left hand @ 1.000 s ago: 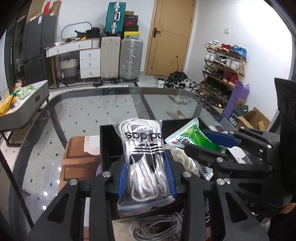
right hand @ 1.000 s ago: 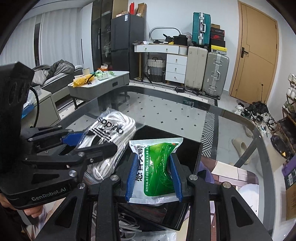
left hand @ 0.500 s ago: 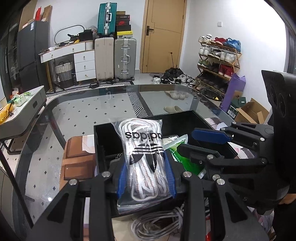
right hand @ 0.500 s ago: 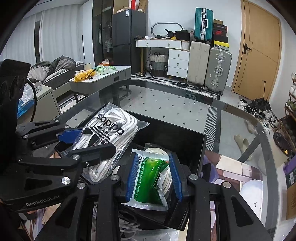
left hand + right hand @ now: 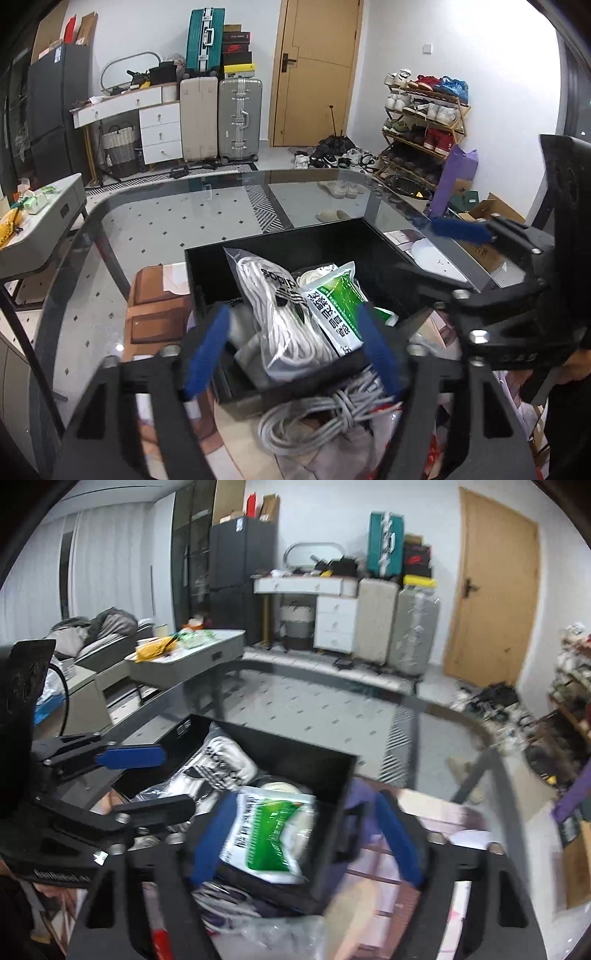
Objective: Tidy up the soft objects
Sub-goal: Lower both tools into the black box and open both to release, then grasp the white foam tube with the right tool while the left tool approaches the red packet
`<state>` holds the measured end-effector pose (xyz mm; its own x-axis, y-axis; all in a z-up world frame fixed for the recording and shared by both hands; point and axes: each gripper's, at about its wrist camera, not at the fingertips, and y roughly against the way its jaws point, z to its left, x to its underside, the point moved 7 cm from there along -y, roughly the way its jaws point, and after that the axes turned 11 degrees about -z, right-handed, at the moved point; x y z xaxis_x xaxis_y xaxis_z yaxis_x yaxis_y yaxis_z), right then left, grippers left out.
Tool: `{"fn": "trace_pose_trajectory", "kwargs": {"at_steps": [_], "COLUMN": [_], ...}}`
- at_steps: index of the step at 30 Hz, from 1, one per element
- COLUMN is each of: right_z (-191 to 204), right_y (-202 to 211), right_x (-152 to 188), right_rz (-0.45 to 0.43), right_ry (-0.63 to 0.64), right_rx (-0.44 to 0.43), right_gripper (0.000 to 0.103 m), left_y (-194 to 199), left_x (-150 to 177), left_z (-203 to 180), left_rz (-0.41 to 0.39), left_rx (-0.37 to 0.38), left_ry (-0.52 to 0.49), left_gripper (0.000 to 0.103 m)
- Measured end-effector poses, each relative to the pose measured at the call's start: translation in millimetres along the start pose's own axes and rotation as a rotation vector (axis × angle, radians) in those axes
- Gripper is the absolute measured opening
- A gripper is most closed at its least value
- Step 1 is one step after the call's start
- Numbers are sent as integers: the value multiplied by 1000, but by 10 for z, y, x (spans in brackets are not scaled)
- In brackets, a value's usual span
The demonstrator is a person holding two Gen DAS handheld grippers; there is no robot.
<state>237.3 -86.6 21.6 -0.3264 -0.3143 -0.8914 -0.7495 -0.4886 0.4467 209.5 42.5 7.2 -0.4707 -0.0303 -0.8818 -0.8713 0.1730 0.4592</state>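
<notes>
Now you're at the drop step: both jaws have just been opening, left gripper (image 5: 291,347) and right gripper (image 5: 306,838) released, w/ rope bag (image 5: 284,321) and green packet (image 5: 273,834) lying loose between them in the black bin (image 5: 295,243). Next, back both out clear, then go for the cable coil (image 5: 317,417) just below the left claw.

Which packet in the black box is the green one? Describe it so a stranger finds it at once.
On the glass table stands an open black box. Two packets lie in it side by side. The green packet is the flat white pouch with a green window, beside the clear bag of white rope.
</notes>
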Motion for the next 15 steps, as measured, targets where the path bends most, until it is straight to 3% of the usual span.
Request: {"fn": "trace_pose_trajectory", "kwargs": {"at_steps": [3, 4, 6, 15], "right_z": [-51, -77, -120, -243], "right_y": [166, 228, 351, 763], "right_x": [49, 69, 129, 404], "right_rz": [13, 6, 2, 23], "right_ry": [-10, -15, -34, -105], "right_rx": [8, 21, 50, 71], "right_gripper": [102, 102, 102, 102], "left_y": [118, 149, 224, 477], "left_x": [14, 15, 37, 201], "left_z": [-20, -37, -40, -84], "left_rz": [-19, -21, -34, -44], "left_rx": [3, 0, -17, -51], "left_ry": [8, 11, 17, 25], "left_gripper": [87, 89, 102, 103]}}
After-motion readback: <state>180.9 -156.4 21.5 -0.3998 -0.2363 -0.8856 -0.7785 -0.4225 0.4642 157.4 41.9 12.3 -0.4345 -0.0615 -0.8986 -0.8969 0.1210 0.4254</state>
